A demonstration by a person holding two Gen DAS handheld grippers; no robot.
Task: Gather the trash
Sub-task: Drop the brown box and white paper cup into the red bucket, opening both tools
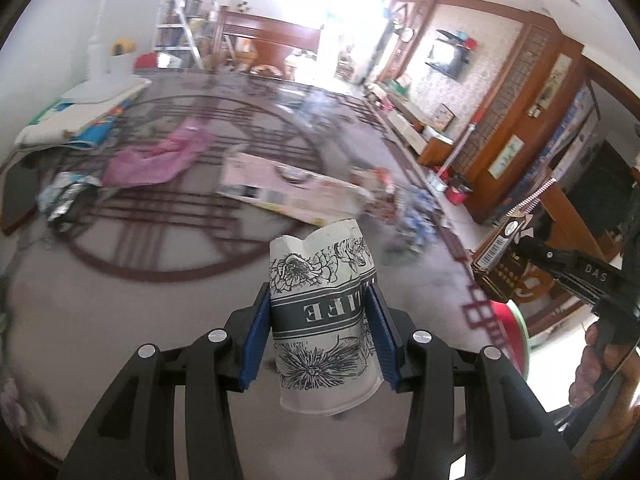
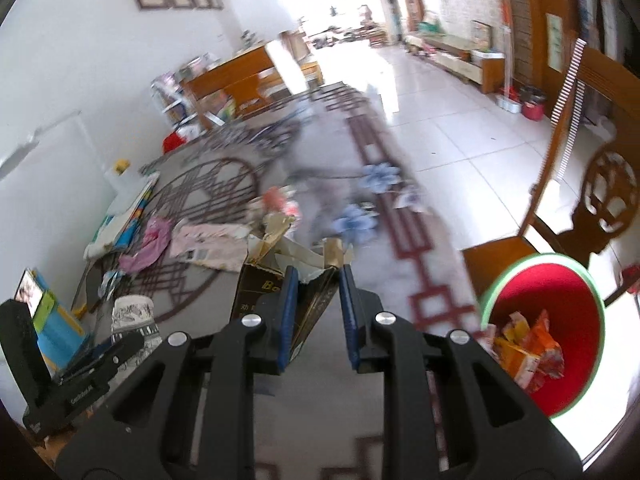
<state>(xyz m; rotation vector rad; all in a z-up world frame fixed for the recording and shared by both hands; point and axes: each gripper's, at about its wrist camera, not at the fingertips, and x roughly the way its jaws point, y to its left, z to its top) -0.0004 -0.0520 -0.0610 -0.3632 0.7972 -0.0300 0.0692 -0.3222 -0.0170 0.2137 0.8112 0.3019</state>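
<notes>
My left gripper (image 1: 320, 320) is shut on a crushed white paper cup (image 1: 320, 312) with black flower print, held above the grey table. The cup also shows in the right wrist view (image 2: 132, 316). My right gripper (image 2: 316, 312) is shut on a torn dark brown and gold carton (image 2: 280, 280), held above the table; the carton shows in the left wrist view (image 1: 500, 252) at the right. A red bin with a green rim (image 2: 548, 332) stands to the right beside the table and holds orange wrappers (image 2: 528, 356).
On the table lie a pink flat box (image 1: 288, 192), a pink cloth (image 1: 156, 160), foil wrappers (image 1: 64, 196), blue-white crumpled wrappers (image 2: 356, 216) and books (image 1: 80, 120). A wooden chair (image 2: 592, 184) stands at the right. Tiled floor lies beyond.
</notes>
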